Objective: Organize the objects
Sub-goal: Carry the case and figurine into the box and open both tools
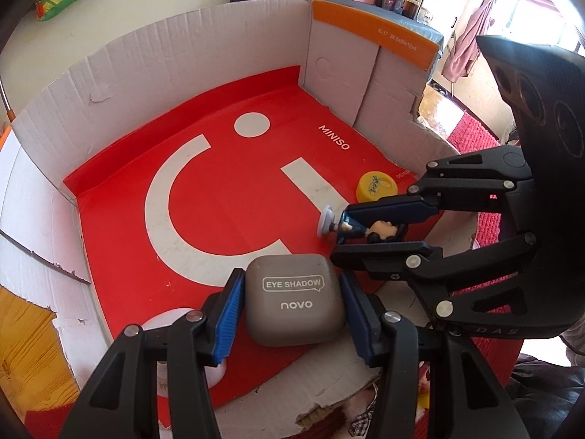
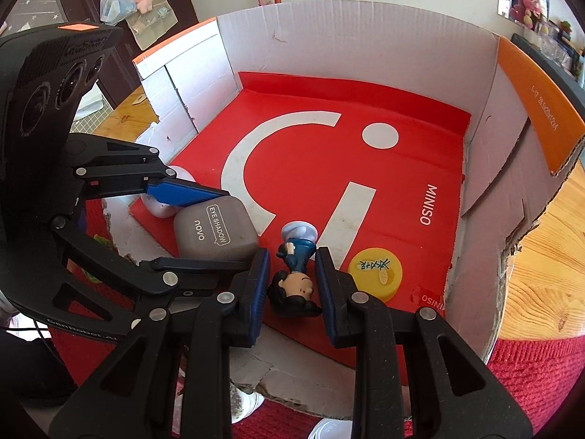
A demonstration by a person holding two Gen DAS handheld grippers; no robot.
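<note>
A grey case marked "EYE SHADOW novo" (image 1: pixel 292 300) sits between the blue pads of my left gripper (image 1: pixel 290 278), which is shut on its two sides, low over the near end of the box's red floor. To its right, my right gripper (image 1: pixel 342 234) is shut on a small figurine (image 1: pixel 365 228) in blue clothes. In the right wrist view the figurine (image 2: pixel 292 278) lies head toward the camera between the pads of the right gripper (image 2: pixel 292 256), its white round base pointing away. The left gripper (image 2: pixel 237 230) with the case (image 2: pixel 215 232) is just to the left.
Both grippers reach into a white cardboard box (image 1: pixel 182 55) lined with a red Miniso sheet (image 2: pixel 310 153). A yellow cap (image 2: pixel 374 274) lies on the sheet by the right gripper. A white rounded object (image 2: pixel 172 197) sits under the left gripper. Wooden table (image 2: pixel 548 256) and red mat (image 2: pixel 541 376) surround the box.
</note>
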